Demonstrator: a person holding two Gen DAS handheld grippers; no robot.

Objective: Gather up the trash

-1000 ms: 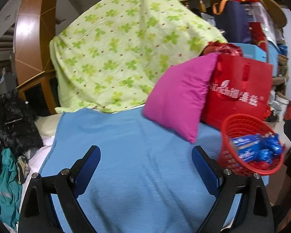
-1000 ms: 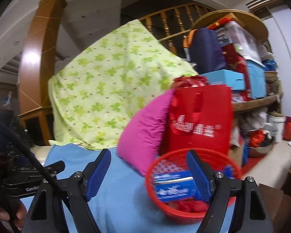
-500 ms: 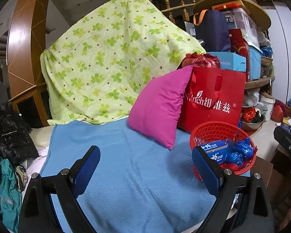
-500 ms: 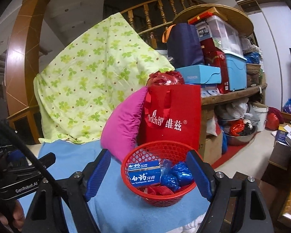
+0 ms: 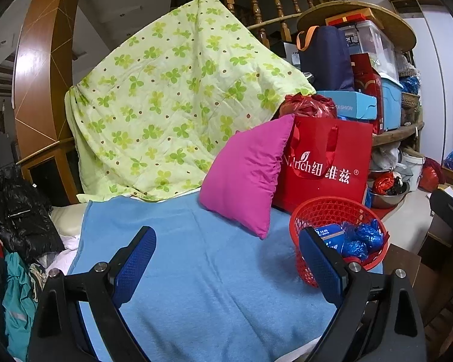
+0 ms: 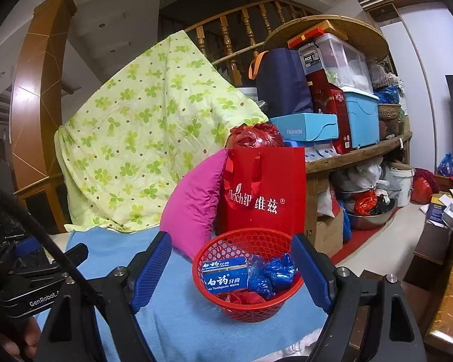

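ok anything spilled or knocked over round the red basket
Nothing spilled. The red basket stands upright on the blue blanket, near its edge, with the toothpaste box and blue wrappers inside. The pink cushion leans tilted against the red bag, which looks propped rather than fallen.

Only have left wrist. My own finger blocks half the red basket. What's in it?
Observer: Right wrist shows the red basket whole: a blue toothpaste box, crumpled blue wrappers and something red underneath.
Operator: Right gripper holding anything?
Observer: No. The right gripper is open and empty, with the basket ahead between its fingers.
Operator: Am I in that view?
Observer: Yes, the left gripper sits at the left edge, with a hand below it.
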